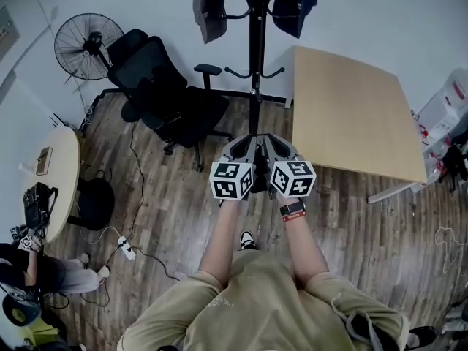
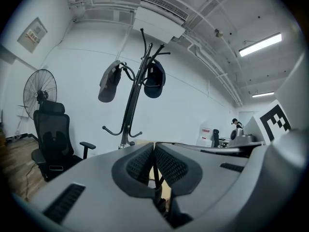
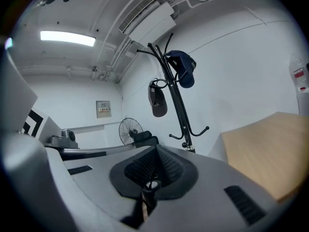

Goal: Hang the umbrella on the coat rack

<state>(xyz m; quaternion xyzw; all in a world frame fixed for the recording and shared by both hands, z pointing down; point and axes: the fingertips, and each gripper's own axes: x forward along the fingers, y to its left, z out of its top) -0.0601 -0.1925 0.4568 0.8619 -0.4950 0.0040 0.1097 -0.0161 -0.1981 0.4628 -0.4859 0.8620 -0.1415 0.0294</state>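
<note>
The black coat rack (image 1: 256,64) stands straight ahead, with a grey cap (image 1: 210,9) and a navy cap (image 1: 296,2) on its top hooks. Its lower hooks (image 1: 252,73) are bare. My left gripper (image 1: 245,143) and right gripper (image 1: 278,143) are held side by side before its pole. The left gripper (image 2: 154,146) is shut, with a thin dark rod (image 2: 155,175) of the umbrella between its pads. A small black tube end (image 3: 152,185) of the umbrella sits in the shut right gripper (image 3: 155,149). The rest of the umbrella is hidden under the grippers.
A wooden table (image 1: 351,108) stands right of the rack, a black office chair (image 1: 161,93) and a floor fan (image 1: 88,46) to its left. A round table (image 1: 58,174), a seated person (image 1: 44,269) and a cable with a power strip (image 1: 126,251) are at the left.
</note>
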